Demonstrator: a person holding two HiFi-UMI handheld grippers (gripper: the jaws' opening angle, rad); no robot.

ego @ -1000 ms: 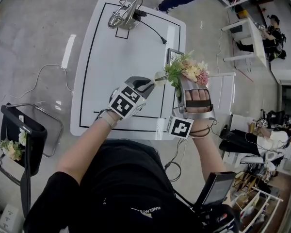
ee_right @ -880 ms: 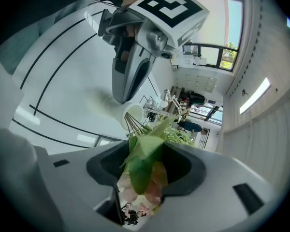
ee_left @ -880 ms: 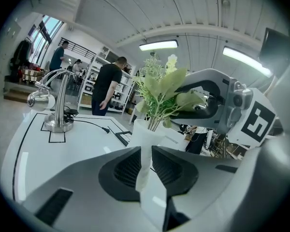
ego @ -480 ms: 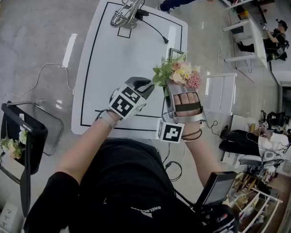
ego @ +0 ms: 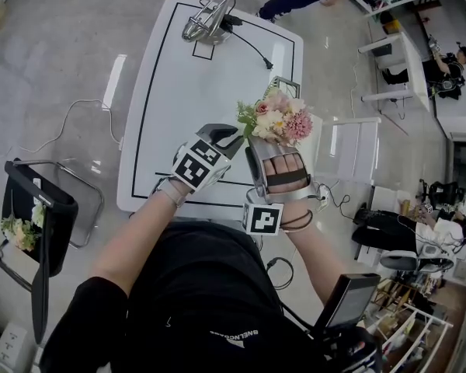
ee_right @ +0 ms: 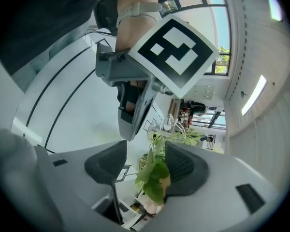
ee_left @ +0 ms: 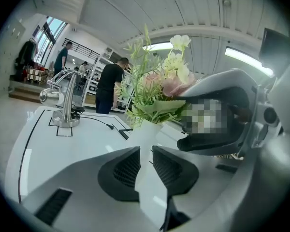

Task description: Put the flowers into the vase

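At the near edge of the counter (ego: 151, 92): the two grippers meet just above it, close to the person's body.
Left gripper (ee_left: 146, 151): the jaws are closed on the body of the white vase (ee_left: 147, 132), with a pad pressing each side.
Right gripper (ee_right: 146, 146): the jaws stand wide and have just been opening. Green stems and leaves are between them, lying against one pad with a gap at the other, so nothing is squeezed.
Flowers (ego: 278, 119): a pink and cream bunch sits right over the vase mouth, its foliage touching the rim. The stems are probably already in.
Far end: a metal stand (ego: 208, 22) with a cable (ego: 248, 49) trailing from it.
Flowers, handling: likely light and soft, with heads that crush easily. Take them by the bundled stems below the leaves, never by the blooms.
Vase, handling: it looks smooth, narrow and light, so it may slip or turn top-heavy once the bunch is in. Grip it round the body.
Hard to make out: from the head view the vase is almost wholly covered by the left gripper and the bunch. No view shows how deep the stems sit. The right jaws' tips are hidden under the blooms from above.
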